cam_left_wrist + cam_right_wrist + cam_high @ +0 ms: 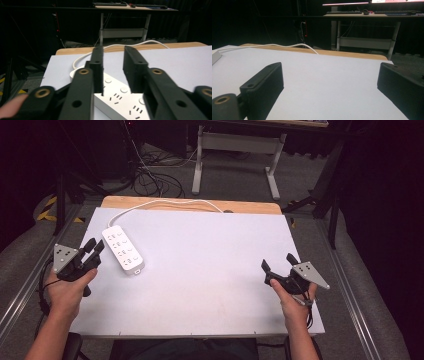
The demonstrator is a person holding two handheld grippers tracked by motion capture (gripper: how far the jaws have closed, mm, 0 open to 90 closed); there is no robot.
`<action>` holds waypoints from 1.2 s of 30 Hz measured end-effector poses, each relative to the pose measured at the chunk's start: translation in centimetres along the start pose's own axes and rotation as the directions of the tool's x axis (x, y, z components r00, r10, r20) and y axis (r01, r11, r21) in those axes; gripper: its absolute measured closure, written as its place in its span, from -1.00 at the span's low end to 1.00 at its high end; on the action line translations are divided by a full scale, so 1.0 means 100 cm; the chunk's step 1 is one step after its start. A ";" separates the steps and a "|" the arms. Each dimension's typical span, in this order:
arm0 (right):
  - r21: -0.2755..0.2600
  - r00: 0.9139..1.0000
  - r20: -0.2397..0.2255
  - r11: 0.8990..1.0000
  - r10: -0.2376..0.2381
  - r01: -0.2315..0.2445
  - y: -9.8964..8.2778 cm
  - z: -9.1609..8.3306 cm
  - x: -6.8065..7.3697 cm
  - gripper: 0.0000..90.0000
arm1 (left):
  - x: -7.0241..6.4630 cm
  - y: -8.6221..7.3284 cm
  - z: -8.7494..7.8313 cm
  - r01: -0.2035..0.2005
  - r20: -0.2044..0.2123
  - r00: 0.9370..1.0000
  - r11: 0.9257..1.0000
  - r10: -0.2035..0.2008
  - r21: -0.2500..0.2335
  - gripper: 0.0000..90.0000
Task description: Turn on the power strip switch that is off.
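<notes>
A white power strip (123, 249) lies on the left part of the white tabletop (210, 280), and its white cord (165, 202) runs off over the far edge. My left gripper (95, 243) is just left of the strip, held in a hand near the table's left edge. In the left gripper view the jaws (113, 50) stand a narrow gap apart with nothing between them, and the power strip (117, 100) lies right below and beyond them. My right gripper (277, 261) rests low at the right side with its jaws wide apart (330, 72) over bare tabletop.
A wooden board (200, 206) shows along the table's far edge. Metal rails (350, 285) run along both sides. Beyond the table stand a white desk frame (235, 150) and a tangle of floor cables (155, 177).
</notes>
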State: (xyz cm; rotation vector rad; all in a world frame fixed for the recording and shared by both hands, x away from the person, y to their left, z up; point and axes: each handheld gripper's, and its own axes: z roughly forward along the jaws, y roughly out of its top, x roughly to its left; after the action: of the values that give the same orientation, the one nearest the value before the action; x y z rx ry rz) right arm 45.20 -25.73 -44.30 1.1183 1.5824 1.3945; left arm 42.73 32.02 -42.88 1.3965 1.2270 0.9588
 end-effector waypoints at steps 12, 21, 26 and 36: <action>0.001 1.000 -0.003 1.000 0.000 0.000 0.000 0.000 0.000 -0.84 | 0.005 0.002 -0.001 -0.001 0.021 1.000 1.000 0.001 0.007 1.00; -0.001 1.000 0.002 1.000 0.006 -0.006 0.000 -0.002 -0.002 -0.84 | 0.003 0.003 0.004 -0.032 0.023 0.999 0.999 0.031 0.029 1.00; -0.001 1.000 0.003 1.000 0.006 -0.006 0.000 -0.003 -0.002 -0.84 | 0.002 0.003 0.013 -0.028 0.010 1.000 0.998 0.027 0.060 1.00; 0.003 1.000 0.002 1.000 0.004 -0.004 -0.001 -0.003 -0.002 -0.84 | -0.010 0.008 0.032 -0.086 0.036 0.996 0.993 0.083 0.080 1.00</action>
State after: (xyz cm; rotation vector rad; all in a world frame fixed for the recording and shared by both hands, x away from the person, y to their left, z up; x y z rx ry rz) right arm 44.95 -26.04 -44.34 1.1246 1.5819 1.3945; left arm 45.79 30.48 -42.59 1.5328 1.2022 0.9496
